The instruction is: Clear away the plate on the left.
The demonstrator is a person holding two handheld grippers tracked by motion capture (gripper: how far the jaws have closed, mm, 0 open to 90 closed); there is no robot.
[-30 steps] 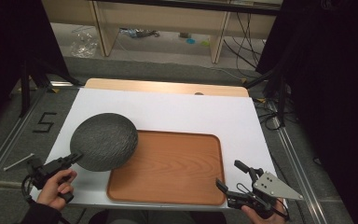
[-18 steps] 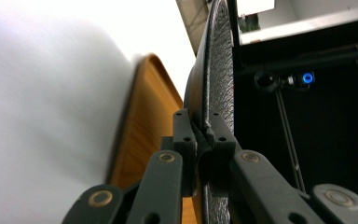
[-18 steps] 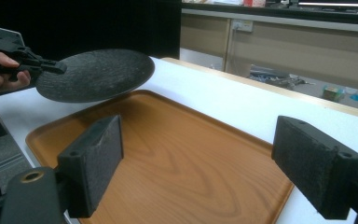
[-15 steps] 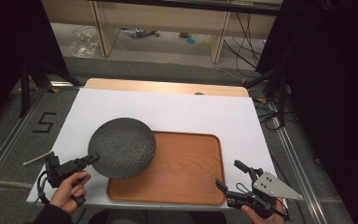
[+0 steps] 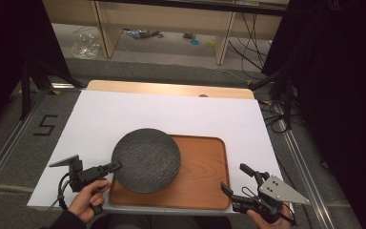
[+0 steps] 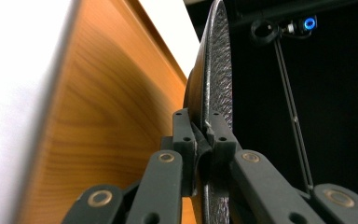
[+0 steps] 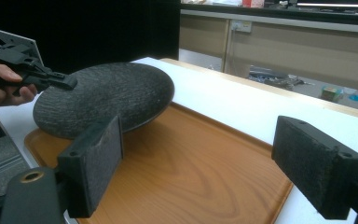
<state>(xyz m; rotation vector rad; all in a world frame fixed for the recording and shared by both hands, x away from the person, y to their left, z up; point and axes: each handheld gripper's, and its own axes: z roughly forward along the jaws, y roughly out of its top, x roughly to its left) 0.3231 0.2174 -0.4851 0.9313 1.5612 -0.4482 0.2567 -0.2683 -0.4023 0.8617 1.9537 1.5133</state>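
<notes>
The dark grey plate (image 5: 146,160) is clamped by its near-left rim in my left tool (image 5: 113,166), whose two pads press on either face of the rim, as the left gripper view shows close up (image 6: 200,140). The plate hangs over the left part of the wooden tray (image 5: 200,176); in the right gripper view the plate (image 7: 105,98) is tilted, with its far edge low over the tray's wood (image 7: 191,172) and its near-left side raised where my tool holds it. Whether that low edge touches the tray I cannot tell. Part of the plate's left side reaches out past the tray's left rim, above the white sheet.

The tray lies on the near half of the bench (image 5: 124,114), which is covered by that white sheet, with a strip of pale wood showing along the far edge.

My left hand (image 5: 88,198) grips the left tool at the near-left corner of the bench. My right tool (image 5: 233,179) sits at the near-right corner of the tray, well apart from the plate, its jaws spread wide with nothing between the pads (image 7: 95,163).
</notes>
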